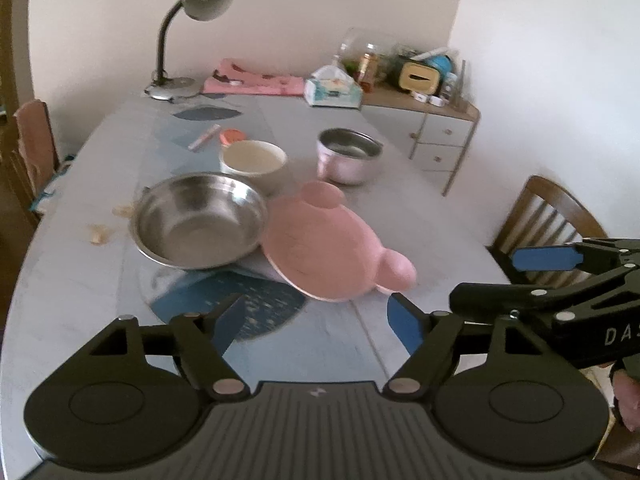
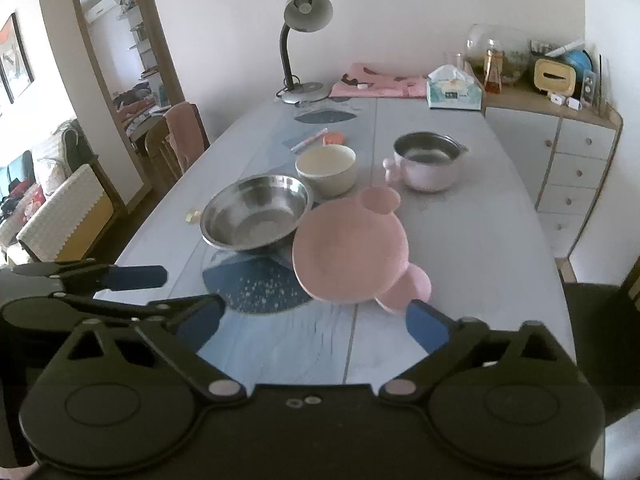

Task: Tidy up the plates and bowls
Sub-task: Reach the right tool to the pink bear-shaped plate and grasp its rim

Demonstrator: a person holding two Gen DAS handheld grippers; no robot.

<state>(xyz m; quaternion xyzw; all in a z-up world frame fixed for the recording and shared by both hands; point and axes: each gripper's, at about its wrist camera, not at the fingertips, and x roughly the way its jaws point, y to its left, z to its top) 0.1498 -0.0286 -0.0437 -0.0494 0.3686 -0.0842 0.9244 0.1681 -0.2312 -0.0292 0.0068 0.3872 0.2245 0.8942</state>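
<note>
Both claws spread apart above the near end of the table, dishes lying just ahead of them

The left gripper (image 1: 316,326) stands released with nothing between its blue pads, and the right gripper (image 2: 320,326) gapes wider still, also empty-handed (each shows in the other's view, side by side). Just beyond the fingertips of both lies the pink bear-eared plate (image 2: 352,252), tilted, its far-left edge propped on the rim of the steel bowl (image 2: 256,210) that sits ahead and to the left. Further out, behind that bowl, stands a cream bowl (image 2: 326,168), and to its right, well apart from the plate, a small steel-lined pot (image 2: 426,162) with pinkish sides. All rest on the pale blue table (image 2: 460,240), with a desk lamp (image 2: 306,12) at the far end
</note>
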